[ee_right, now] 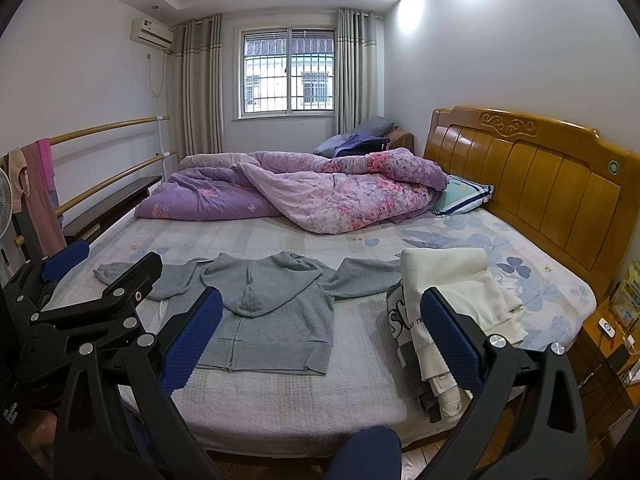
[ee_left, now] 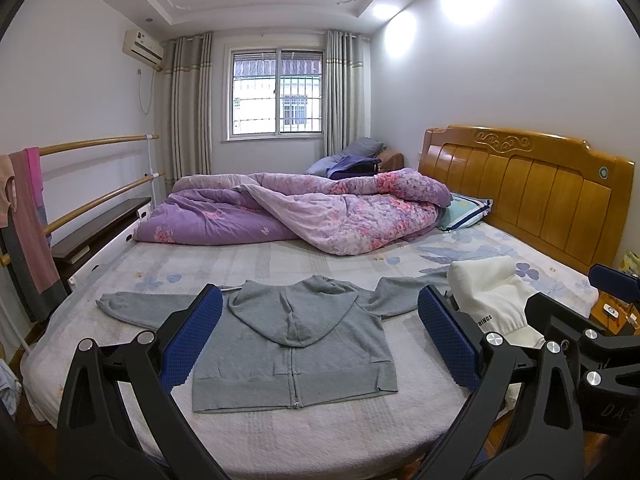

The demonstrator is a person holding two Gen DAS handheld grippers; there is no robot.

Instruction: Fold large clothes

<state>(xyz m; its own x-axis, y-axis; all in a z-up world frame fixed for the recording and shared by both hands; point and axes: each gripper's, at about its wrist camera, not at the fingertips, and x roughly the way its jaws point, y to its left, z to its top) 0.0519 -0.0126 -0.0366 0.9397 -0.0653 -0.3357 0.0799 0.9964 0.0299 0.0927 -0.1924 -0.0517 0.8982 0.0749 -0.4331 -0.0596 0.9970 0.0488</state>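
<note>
A grey zip hoodie (ee_left: pixel 292 344) lies flat on the bed, front up. Its hood is turned down over the chest and both sleeves are spread sideways. It shows left of centre in the right wrist view (ee_right: pixel 272 312). My left gripper (ee_left: pixel 320 294) hovers open over the near side of the hoodie, blue pads wide apart and holding nothing. My right gripper (ee_right: pixel 320 296) is open too and empty, held above the bed between the hoodie and a stack of folded white clothes (ee_right: pixel 460 292). That stack (ee_left: pixel 492 296) touches the hoodie's right sleeve.
A rumpled purple floral quilt (ee_left: pixel 304 212) and a pillow (ee_left: pixel 464 210) fill the far half of the bed. The wooden headboard (ee_left: pixel 528 196) stands at right, with a nightstand (ee_right: pixel 608 332) beside it. Clothes hang on a rail (ee_left: pixel 24 216) at left. A person's knee (ee_right: pixel 364 452) is at the bed's near edge.
</note>
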